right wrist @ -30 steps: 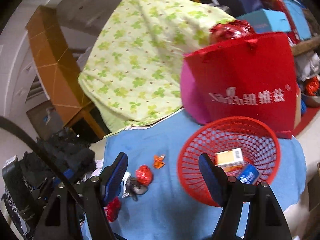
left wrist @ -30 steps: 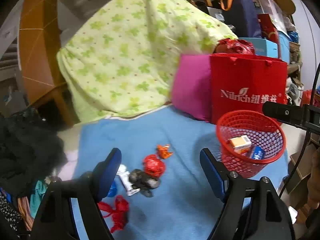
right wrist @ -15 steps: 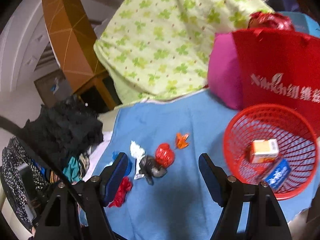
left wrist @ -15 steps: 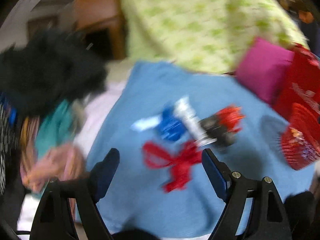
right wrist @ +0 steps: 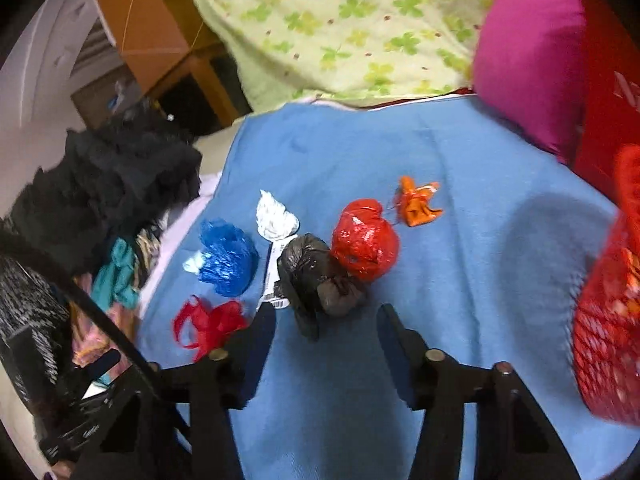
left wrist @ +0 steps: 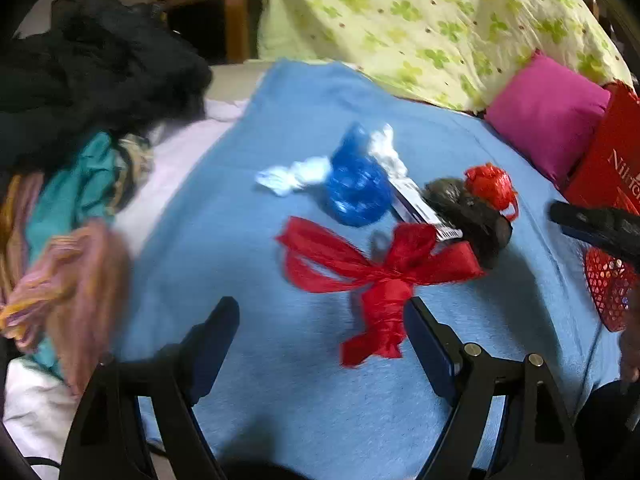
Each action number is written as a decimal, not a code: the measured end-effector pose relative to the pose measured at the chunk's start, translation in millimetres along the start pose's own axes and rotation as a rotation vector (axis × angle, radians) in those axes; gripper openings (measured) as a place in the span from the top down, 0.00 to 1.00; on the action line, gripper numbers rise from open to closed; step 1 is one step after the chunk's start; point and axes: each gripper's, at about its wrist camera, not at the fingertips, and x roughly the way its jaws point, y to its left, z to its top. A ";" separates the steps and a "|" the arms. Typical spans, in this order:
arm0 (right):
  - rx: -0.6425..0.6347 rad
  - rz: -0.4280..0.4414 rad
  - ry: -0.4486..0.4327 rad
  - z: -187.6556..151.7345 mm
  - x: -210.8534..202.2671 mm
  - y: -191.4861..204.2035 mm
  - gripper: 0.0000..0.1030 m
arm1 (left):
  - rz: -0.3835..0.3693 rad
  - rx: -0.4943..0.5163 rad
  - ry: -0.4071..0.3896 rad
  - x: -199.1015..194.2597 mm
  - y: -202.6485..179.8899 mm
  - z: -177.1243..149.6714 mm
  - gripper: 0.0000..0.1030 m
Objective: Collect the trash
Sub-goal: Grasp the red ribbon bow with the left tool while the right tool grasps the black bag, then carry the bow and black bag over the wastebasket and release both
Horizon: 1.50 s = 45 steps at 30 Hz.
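- Left wrist view. The left tongs (left wrist: 320, 344) hang spread and empty over the blue blanket (left wrist: 256, 360). A second ago they faced the red mesh basket (left wrist: 610, 288); now they have swung towards the blanket's left edge, so the basket sits at the far right. The red ribbon bow (left wrist: 380, 272) lies just ahead, its tail touching the right-hand finger. Beyond it lie a blue plastic wad (left wrist: 356, 188), a white wrapper (left wrist: 296, 172), a black bag bundle (left wrist: 468, 212) and a red bag bundle (left wrist: 490, 184).
- Right wrist view. The right tongs (right wrist: 326, 344), also spread and empty, have turned away from the basket (right wrist: 608, 328) and now face the black bag bundle (right wrist: 316, 276), which lies near the gap. The red bag bundle (right wrist: 366, 240) touches it; an orange wrapper (right wrist: 416, 200) lies apart.
- Reading: both tongs appear lined up for the next pickups; no closing has begun.
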 end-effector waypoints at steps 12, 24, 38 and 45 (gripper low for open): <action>0.021 0.000 0.152 18.3 101.6 -1.7 0.48 | -0.246 -0.066 0.175 64.8 -13.2 -5.2 0.53; 0.036 0.082 0.102 -11.7 46.4 1.1 0.62 | -0.280 -0.116 0.102 47.6 -6.6 -11.3 0.71; 0.093 0.120 -0.119 -45.2 -116.6 -26.1 0.62 | -0.244 0.100 -0.148 -76.9 -75.1 -0.7 0.71; 0.134 0.057 -0.253 -57.2 -197.2 -52.6 0.62 | -0.252 0.198 -0.242 -132.3 -113.6 5.1 0.71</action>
